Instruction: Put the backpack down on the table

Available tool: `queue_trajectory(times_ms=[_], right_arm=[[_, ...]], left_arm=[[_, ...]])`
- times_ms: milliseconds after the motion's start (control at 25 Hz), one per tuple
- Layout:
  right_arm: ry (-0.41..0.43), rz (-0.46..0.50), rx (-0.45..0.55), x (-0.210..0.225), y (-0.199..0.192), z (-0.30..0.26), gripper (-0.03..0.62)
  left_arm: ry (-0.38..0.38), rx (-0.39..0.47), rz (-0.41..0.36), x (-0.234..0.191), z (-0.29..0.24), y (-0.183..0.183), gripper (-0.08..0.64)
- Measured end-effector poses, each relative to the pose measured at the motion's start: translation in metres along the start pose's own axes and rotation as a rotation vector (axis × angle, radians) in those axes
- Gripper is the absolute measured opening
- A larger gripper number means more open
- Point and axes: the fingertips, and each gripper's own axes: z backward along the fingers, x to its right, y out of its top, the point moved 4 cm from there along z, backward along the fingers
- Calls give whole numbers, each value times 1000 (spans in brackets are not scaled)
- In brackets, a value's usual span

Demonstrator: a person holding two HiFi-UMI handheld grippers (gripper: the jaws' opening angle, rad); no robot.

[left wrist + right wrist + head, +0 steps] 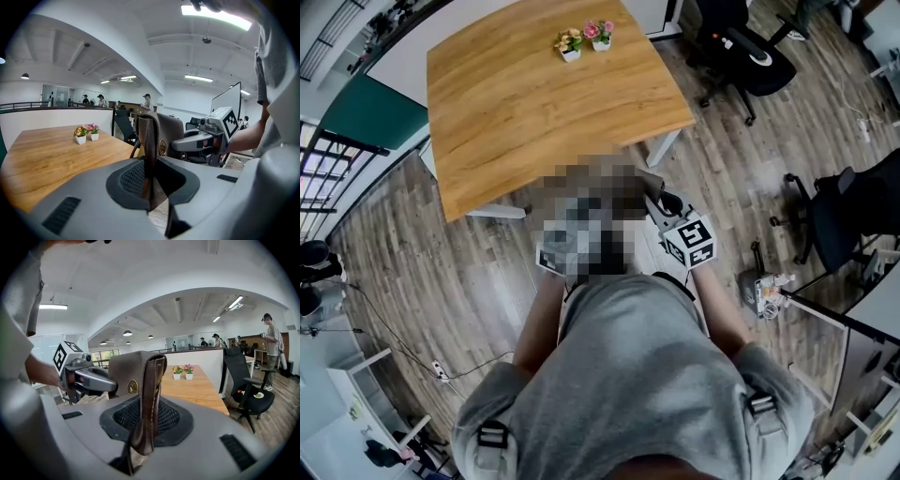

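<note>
A brown leather backpack (169, 132) with a round gold badge hangs in the air between my two grippers, short of the wooden table (534, 103). My left gripper (151, 174) is shut on a brown strap (150, 140) at one side of the bag. My right gripper (147, 420) is shut on the strap (152, 390) at the other side, with the bag's body (129, 373) just beyond. Each gripper view shows the other gripper across the bag. In the head view a mosaic patch hides the bag; only the right gripper's marker cube (689, 241) shows plainly.
Two small white pots of flowers (584, 40) stand at the table's far edge. A black office chair (741, 47) is to the right of the table, another (853, 202) further right. People stand in the background (272, 343). The floor is wood plank.
</note>
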Motion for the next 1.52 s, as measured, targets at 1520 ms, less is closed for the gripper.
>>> queue_trajectory(times_ms=[1520], right_arm=[[-112,12,39,7,30,-79,72]], left_arm=[[-83,8,-76,-94,-14,19,66]])
